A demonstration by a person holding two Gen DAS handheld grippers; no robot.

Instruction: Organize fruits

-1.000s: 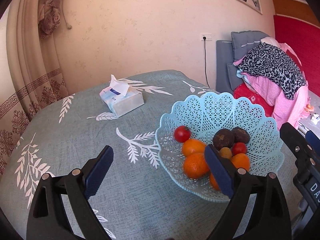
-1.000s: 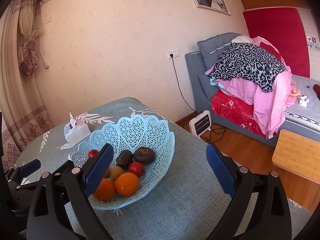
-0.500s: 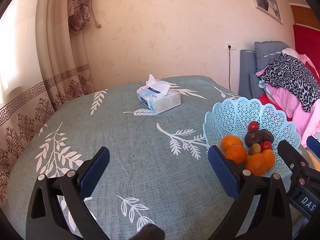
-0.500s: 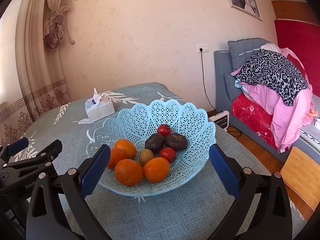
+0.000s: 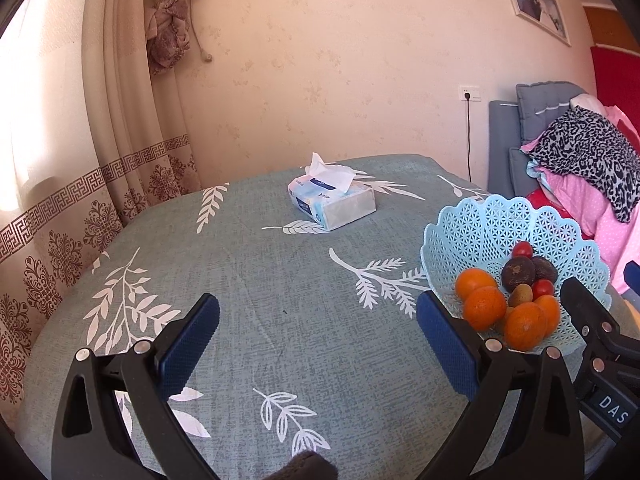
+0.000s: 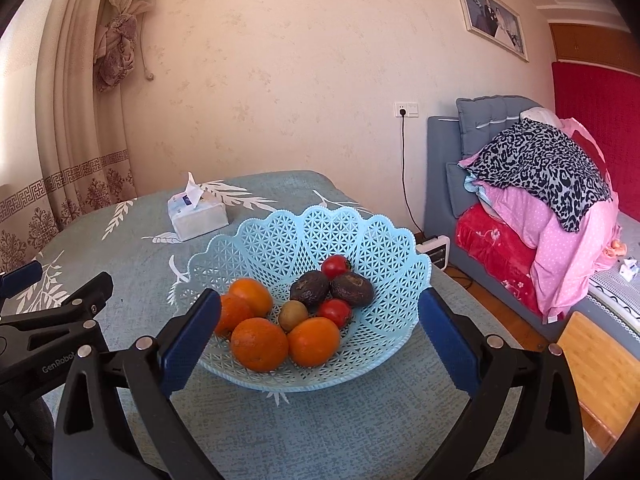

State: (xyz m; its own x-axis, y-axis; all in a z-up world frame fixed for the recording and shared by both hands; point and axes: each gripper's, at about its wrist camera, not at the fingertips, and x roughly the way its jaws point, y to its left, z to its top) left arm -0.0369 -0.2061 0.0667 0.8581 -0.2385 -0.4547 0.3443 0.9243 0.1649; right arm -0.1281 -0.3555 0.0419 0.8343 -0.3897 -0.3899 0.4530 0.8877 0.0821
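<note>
A: So where does the fruit sit?

B: All of it lies in the pale blue lattice basket [image 6: 384, 248] on the counter [image 6: 328, 432]: four oranges [image 6: 259, 344] at the near side, a kiwi [image 6: 293, 315] in the middle, two dark avocados [image 6: 310, 287] behind it, and two red tomatoes [image 6: 336, 267], one at the back and one just beside the kiwi.

A: And the claws?

B: The right claw [image 6: 319, 334] has just finished spreading its jaws; they stand wide, one on each near side of the basket, pressing on nothing. The left claw [image 5: 318, 330] has also just opened and hangs gaping over bare cloth left of the basket, nothing between its pads.

A: Anything else by the basket?

B: A tissue pack [image 5: 332, 200] lies well behind the basket and to its left.
</note>
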